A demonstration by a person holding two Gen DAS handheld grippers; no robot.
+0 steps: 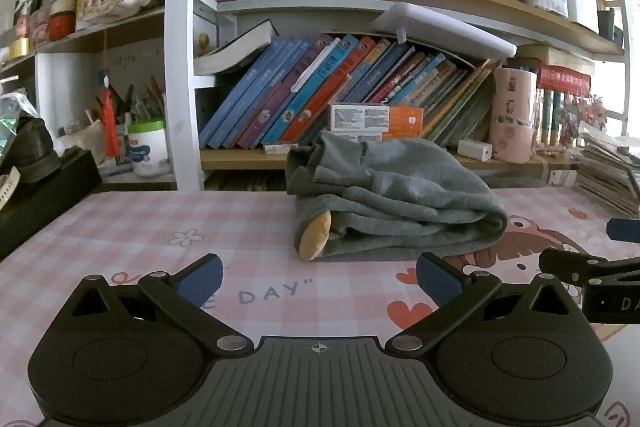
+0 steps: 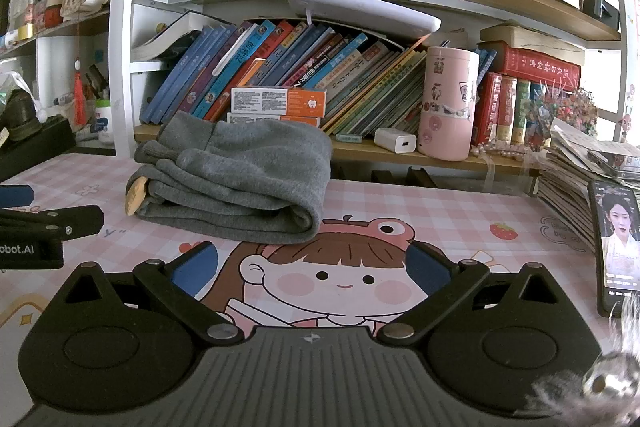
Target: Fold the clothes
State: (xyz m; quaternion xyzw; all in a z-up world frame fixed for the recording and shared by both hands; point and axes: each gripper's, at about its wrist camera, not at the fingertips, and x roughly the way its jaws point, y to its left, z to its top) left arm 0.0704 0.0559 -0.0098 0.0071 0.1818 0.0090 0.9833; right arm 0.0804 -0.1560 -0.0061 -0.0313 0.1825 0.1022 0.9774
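On the desk mat (image 1: pixel 120 227), folded grey garment (image 1: pixel 396 195) lies crosswise.

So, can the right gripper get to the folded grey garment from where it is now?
Probably yes. The right gripper is open, and only bare pink table mat lies between it and the folded grey garment, ahead to its left.

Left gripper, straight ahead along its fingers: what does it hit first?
Most likely the folded grey garment, roughly centred ahead of the open left gripper. Only bare pink tablecloth lies between; depth is uncertain.
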